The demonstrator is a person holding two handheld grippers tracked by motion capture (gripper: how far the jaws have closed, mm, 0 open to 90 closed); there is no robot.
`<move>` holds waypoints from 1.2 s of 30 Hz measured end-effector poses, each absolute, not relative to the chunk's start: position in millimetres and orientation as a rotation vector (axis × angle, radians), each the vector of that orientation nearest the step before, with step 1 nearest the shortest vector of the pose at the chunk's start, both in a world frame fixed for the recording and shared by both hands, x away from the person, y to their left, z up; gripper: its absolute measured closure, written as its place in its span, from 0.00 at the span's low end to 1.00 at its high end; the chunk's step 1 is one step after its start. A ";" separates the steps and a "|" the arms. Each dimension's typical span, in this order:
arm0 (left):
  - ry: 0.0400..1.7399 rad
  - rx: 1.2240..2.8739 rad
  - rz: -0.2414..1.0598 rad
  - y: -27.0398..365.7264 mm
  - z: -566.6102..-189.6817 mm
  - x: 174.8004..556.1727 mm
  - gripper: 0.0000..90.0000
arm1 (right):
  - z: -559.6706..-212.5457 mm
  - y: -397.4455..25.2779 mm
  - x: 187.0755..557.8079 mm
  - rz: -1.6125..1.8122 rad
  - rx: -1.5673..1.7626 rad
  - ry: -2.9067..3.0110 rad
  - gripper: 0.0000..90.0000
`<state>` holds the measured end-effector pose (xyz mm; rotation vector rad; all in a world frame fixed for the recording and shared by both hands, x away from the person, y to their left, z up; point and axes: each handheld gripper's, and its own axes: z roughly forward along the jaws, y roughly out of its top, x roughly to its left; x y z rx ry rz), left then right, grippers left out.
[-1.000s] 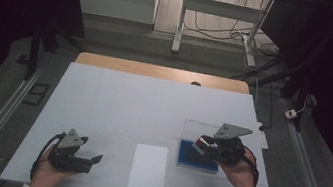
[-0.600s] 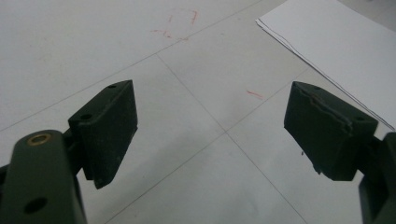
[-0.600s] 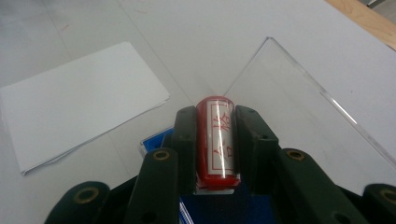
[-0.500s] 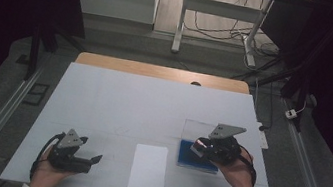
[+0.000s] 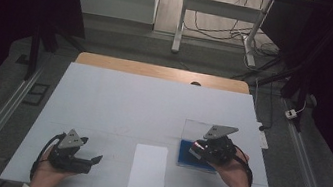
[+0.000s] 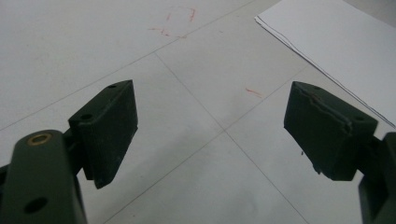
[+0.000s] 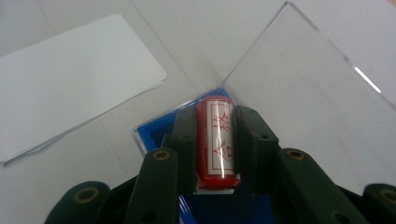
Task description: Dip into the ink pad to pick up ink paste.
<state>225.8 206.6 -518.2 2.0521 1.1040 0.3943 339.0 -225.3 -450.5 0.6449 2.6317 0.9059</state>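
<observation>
A red cylindrical stamp [image 7: 217, 140] with a white label and red characters sits between the jaws of my right gripper [image 7: 215, 126], which is shut on it. It is held just over a blue stamp pad case [image 7: 152, 133] whose clear lid [image 7: 303, 84] stands open. From above, my right gripper [image 5: 198, 148] hovers over the blue case [image 5: 194, 159] at the table's right. A white sheet of paper [image 5: 148, 168] lies at the front middle. My left gripper [image 5: 95, 160] rests open on the table left of the paper, and its pads [image 6: 112, 126] hold nothing.
The white table top [image 5: 152, 106] has faint seams and small red marks [image 6: 180, 21]. A corner of the paper [image 6: 336, 42] lies beyond my left gripper. Cables and a metal frame [image 5: 218, 10] stand on the floor behind the table.
My right gripper has shifted slightly left and lower over the blue case. The left gripper has stayed put.
</observation>
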 end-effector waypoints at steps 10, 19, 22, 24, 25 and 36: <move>1.104 2.058 0.392 206.8 -518.8 226.0 0.20 | -460.3 -227.4 343.3 0.838 0.693 2.640 0.78; 1.105 2.059 0.393 206.5 -519.2 226.1 0.20 | -466.5 -229.6 346.7 0.815 0.710 2.648 0.78; 1.103 2.060 0.393 206.4 -519.1 226.0 0.20 | -467.2 -229.4 346.6 0.808 0.715 2.650 0.78; 1.105 2.060 0.394 206.6 -519.2 226.1 0.20 | -467.3 -229.5 346.8 0.810 0.715 2.651 0.78; 1.106 2.060 0.394 206.7 -519.2 226.0 0.20 | -467.3 -229.6 346.9 0.810 0.714 2.651 0.78; 1.108 2.063 0.396 207.3 -519.5 226.0 0.20 | -467.6 -229.4 347.4 0.790 0.721 2.660 0.78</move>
